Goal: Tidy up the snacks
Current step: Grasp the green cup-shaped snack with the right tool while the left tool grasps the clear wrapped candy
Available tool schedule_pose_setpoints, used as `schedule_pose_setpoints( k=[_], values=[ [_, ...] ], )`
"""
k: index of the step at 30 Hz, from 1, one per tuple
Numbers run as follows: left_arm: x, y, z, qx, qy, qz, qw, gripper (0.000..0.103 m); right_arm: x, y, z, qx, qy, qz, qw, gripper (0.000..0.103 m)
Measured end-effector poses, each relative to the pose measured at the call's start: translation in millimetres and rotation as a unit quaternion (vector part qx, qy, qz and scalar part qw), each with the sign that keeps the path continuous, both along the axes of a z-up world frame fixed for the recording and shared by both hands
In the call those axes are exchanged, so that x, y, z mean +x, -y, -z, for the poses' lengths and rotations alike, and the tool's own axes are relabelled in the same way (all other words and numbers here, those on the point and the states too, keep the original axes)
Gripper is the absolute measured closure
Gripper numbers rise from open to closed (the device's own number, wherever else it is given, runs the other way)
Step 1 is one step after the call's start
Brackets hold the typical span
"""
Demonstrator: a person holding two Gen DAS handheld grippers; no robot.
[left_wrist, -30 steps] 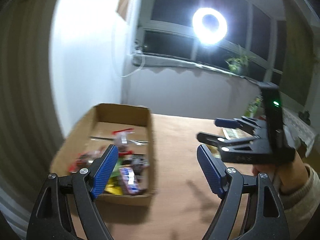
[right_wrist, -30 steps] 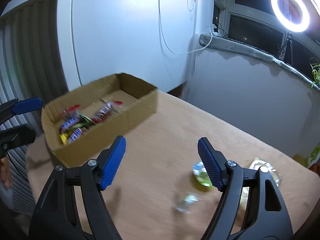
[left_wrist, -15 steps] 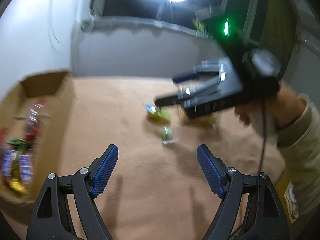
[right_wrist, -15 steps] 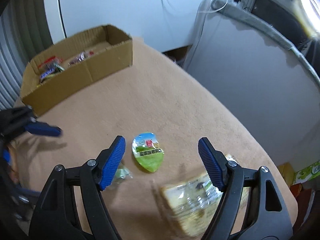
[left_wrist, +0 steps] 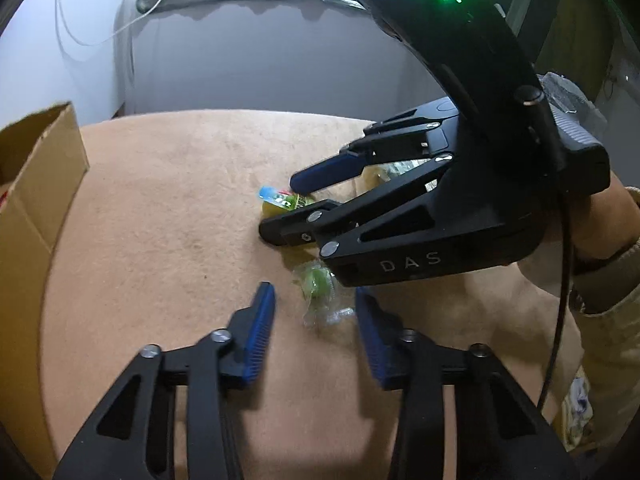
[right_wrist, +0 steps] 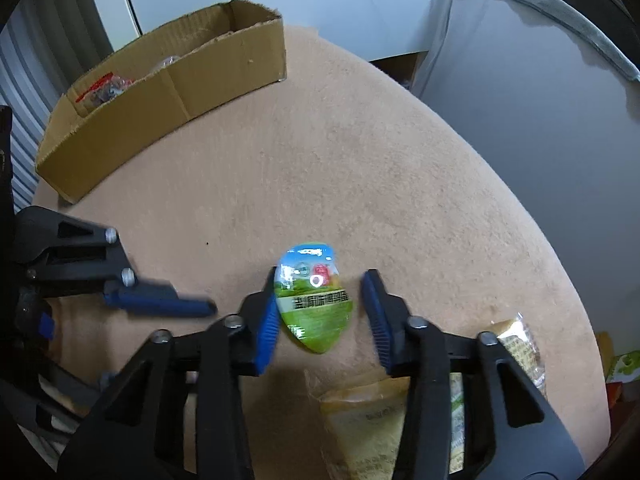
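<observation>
A small clear-wrapped green candy point(left_wrist: 318, 292) lies on the tan table between the open fingers of my left gripper point(left_wrist: 316, 320). A green, egg-shaped snack pack point(right_wrist: 314, 300) lies between the open fingers of my right gripper point(right_wrist: 320, 312); it also shows in the left wrist view point(left_wrist: 280, 200), partly hidden by the right gripper point(left_wrist: 296, 208). A cardboard box point(right_wrist: 168, 80) holding several wrapped snacks stands at the table's far left. A yellow clear-wrapped packet point(right_wrist: 368, 412) lies under the right gripper.
The tan table point(right_wrist: 360, 168) ends in a curved edge before a grey wall. The box's side point(left_wrist: 36, 184) stands at the left. My left gripper's finger point(right_wrist: 160, 304) reaches in beside the right one. A hand point(left_wrist: 592, 224) holds the right gripper.
Both grippers swung from the box down to the table. The left now straddles the green candy, the right straddles the egg-shaped pack, and both pairs of jaws have narrowed.
</observation>
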State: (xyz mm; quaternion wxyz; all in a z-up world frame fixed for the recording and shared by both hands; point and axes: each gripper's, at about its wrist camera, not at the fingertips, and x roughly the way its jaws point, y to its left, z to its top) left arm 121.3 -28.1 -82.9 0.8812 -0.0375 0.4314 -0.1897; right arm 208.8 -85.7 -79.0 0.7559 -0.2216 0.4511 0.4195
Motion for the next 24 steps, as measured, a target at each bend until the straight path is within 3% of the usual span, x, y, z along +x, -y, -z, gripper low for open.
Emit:
schedule_pose_setpoints(
  k=[1, 14, 24],
  values=[
    [1.5, 1.4, 0.6, -0.001, -0.003, 0.005, 1.0000, 0.081, 0.6, 2.5, 0.0, 0.002, -0.001, 0.002, 1.000, 0.069],
    [2.3, -10.3, -0.8, -0.008, 0.006, 0.012, 0.9999, 0.081, -14.1, 26.1, -1.3, 0.049, 0.012, 0.036, 0.998, 0.069],
    [-26.1, -18.3, -10.6, -0.025, 0.038, 0.002, 0.9989, 0.081, -25.1, 34.5, -19.9, 0.059, 0.036, 0.060, 0.996, 0.069]
  ],
)
